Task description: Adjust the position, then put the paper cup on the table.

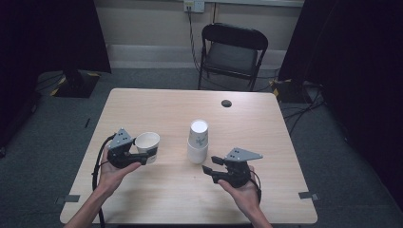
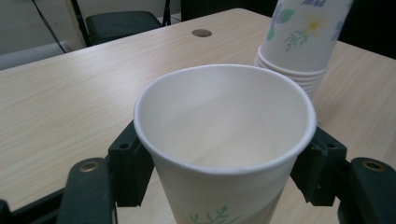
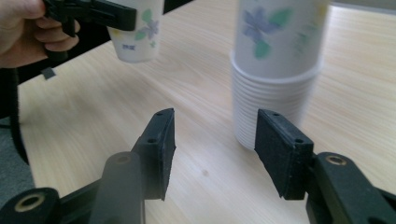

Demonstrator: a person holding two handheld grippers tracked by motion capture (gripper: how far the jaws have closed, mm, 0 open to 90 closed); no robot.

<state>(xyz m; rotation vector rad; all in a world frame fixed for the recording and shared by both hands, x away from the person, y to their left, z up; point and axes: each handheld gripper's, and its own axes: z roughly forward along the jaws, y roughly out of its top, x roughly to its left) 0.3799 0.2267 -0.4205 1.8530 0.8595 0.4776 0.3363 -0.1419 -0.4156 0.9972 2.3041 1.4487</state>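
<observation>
With my left gripper (image 1: 148, 154) clamped on the single paper cup (image 1: 148, 141) at centre-left of the high view, I'd ease the empty, half-open right gripper (image 1: 209, 165) squarely around the upside-down cup stack (image 1: 197, 141) mid-frame without knocking it.

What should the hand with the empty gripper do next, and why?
Probably ease the right gripper forward around the upside-down stack of white flowered paper cups. Its jaws stand open with nothing between them, the stack is just ahead, and the left gripper already holds one upright white paper cup.
</observation>
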